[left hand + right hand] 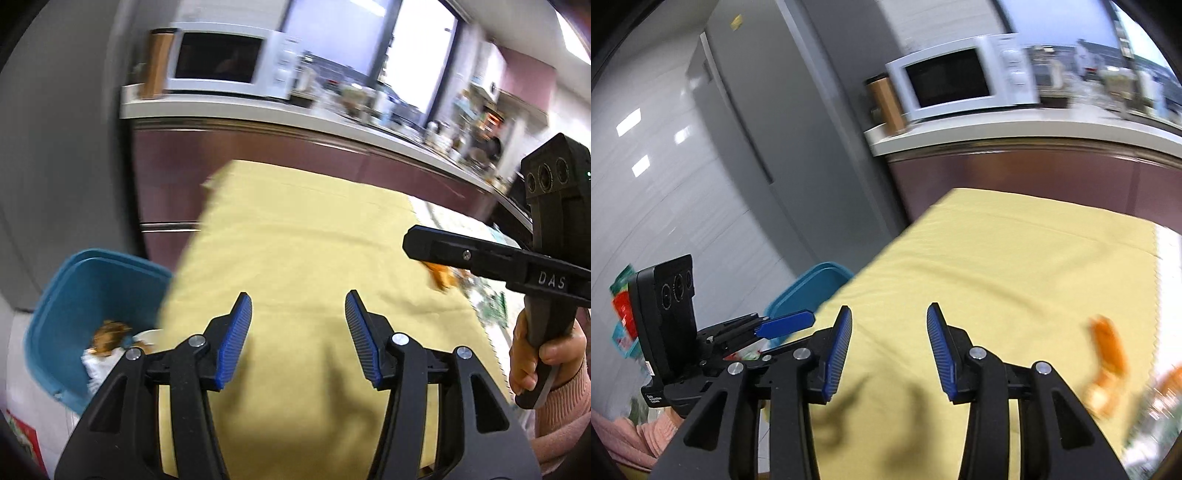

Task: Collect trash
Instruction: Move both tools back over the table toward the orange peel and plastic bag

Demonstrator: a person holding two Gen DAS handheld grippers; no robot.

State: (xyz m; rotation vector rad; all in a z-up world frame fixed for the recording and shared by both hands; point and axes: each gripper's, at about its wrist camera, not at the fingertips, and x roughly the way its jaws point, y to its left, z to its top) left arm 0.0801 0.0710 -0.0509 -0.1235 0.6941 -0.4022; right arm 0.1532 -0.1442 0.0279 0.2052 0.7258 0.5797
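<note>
Left gripper: jaws spread wide, nothing between them, over the yellow tablecloth.
Right gripper: released too, empty, above the same cloth.
Trash: an orange scrap, blurred, possibly peel, lies on the cloth off to the right.
Blue bin: beside the table's left edge, scraps inside.
Backdrop: white microwave on the counter.

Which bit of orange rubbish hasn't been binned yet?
The orange scrap on the yellow cloth; the other orange piece already lies inside the blue bin.
</note>
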